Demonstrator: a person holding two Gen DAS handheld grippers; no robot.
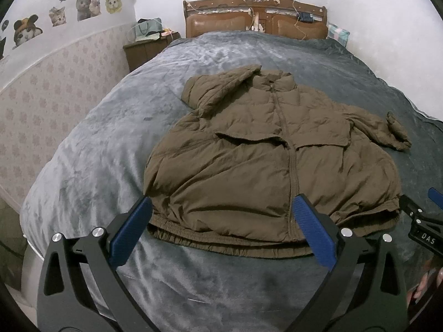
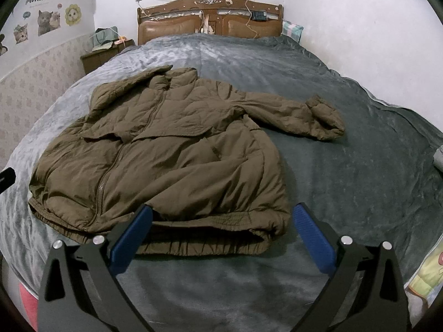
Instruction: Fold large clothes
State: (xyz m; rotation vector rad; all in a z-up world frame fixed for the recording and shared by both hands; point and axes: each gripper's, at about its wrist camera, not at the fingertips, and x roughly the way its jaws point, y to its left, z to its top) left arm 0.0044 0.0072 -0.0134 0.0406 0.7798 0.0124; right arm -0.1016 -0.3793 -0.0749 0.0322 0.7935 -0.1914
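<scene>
Left wrist view: the olive jacket [image 1: 277, 160] lies zipped and flat on the bed [image 1: 110, 152], collar toward 12 o'clock. The left hand-held gripper [image 1: 223, 202] is released, fingers spread above the hem; the right hand-held gripper [image 2: 223, 210] is likewise released at the hem's 6 o'clock edge.

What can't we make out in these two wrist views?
- Jacket underside and back: both views, hidden against the blanket.
- Left sleeve: folded on the chest, cuff not visible.
- Right gripper: cut off by the left view's edge.
- Device on headboard: too small to identify.
</scene>
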